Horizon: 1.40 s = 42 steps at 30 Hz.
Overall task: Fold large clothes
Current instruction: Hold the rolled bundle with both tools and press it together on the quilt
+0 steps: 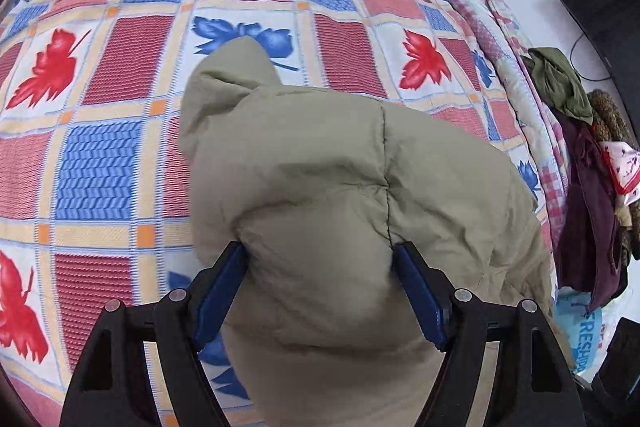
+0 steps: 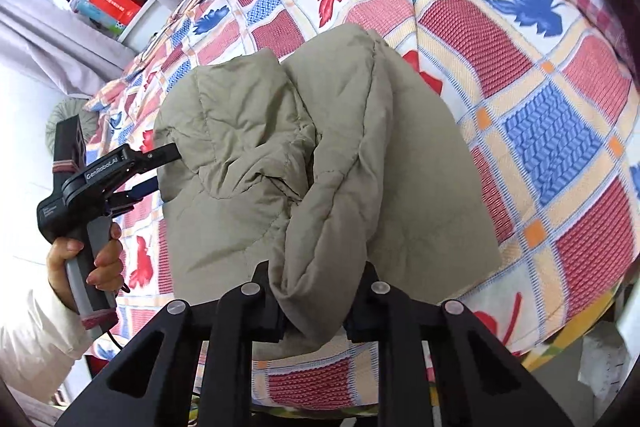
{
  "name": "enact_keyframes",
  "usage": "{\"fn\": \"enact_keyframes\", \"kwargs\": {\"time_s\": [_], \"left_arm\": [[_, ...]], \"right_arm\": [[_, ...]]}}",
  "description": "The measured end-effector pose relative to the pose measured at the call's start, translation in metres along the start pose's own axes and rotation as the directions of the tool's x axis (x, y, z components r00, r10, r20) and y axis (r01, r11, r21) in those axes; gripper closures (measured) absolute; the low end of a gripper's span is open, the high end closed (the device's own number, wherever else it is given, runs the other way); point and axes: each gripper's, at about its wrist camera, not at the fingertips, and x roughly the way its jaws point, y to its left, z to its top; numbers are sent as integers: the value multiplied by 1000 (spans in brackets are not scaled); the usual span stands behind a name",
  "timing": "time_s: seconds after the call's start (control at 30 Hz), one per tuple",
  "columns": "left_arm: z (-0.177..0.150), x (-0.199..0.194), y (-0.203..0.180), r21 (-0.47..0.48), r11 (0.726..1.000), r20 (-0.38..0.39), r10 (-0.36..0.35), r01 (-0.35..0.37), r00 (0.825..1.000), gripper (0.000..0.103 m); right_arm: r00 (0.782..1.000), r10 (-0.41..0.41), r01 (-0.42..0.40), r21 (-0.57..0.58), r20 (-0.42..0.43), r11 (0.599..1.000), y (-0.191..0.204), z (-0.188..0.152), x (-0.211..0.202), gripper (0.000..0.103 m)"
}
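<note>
Two grippers each squeeze a part of one puffy tan jacket [image 1: 332,187] that lies on a bed with a checked quilt [image 1: 100,75] full of red and blue leaves. The left gripper [image 1: 320,255] has its blue pads [image 1: 420,291] pressed into a thick fold of the jacket, so it is clamped on the jacket. From the right wrist view, that same left gripper [image 2: 160,167] bites the jacket's left edge, and a hand [image 2: 92,259] holds its grey handle. The right gripper [image 2: 316,311] is clamped on a bunched fold of the jacket near the bed's front edge. The jacket [image 2: 320,155] sits near the middle of the quilt [image 2: 540,107], partly folded over itself. A pile of dark clothes [image 1: 580,167] hangs by the bed's right edge
</note>
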Motion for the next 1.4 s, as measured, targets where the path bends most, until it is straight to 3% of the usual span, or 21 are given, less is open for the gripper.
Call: {"fn": "enact_keyframes", "kwargs": {"time_s": [0.23,0.37,0.5,0.57,0.67,0.73,0.8,0.97,1.1,1.17,1.2,1.23,1.33,1.4], "left_arm": [[5,15,-33,20,999,-11,-37,38,999,26],[4,26,-45,59,998,-15,-7,8,1000,26],[3,28,-48,85,996,-14,24,-23,1000,26],[3,28,-44,78,997,-18,20,-19,1000,26],[3,27,-41,75,997,-21,14,-13,1000,26],[3,27,-41,75,997,-19,14,-13,1000,26],[3,27,-41,74,997,-16,15,-13,1000,26],[3,23,-38,75,997,-17,19,-18,1000,26],[10,10,-28,57,998,21,38,-39,999,26],[17,5,-20,33,998,54,58,-59,997,26],[22,7,-15,16,998,54,66,-67,996,26],[26,11,-11,-4,998,47,67,-67,997,26],[33,24,-16,-6,998,23,66,-66,998,26],[32,31,-34,49,995,26,84,-85,996,26]], "right_arm": [[995,-99,98,58,5,993,-40,-7,0,81],[995,-87,91,121,-41,989,-70,-16,21,79],[995,8,19,260,-104,965,-91,-17,26,74],[996,15,9,261,-91,965,-90,-12,9,67],[1000,21,-22,192,4,981,-79,-1,-34,61],[995,53,-65,152,80,986,-71,13,-59,40],[988,115,-127,114,106,985,-64,34,-64,26],[970,240,-244,103,45,964,-51,89,-4,25],[972,233,-228,115,-32,967,-31,120,53,25],[976,213,-208,104,-46,973,-22,127,64,33],[976,211,-205,99,-54,974,-19,131,69,62],[978,196,-190,95,-64,977,-18,130,73,76],[985,157,-153,63,-66,986,-20,131,77,86],[992,111,-109,32,-61,994,-24,129,76,88]]}}
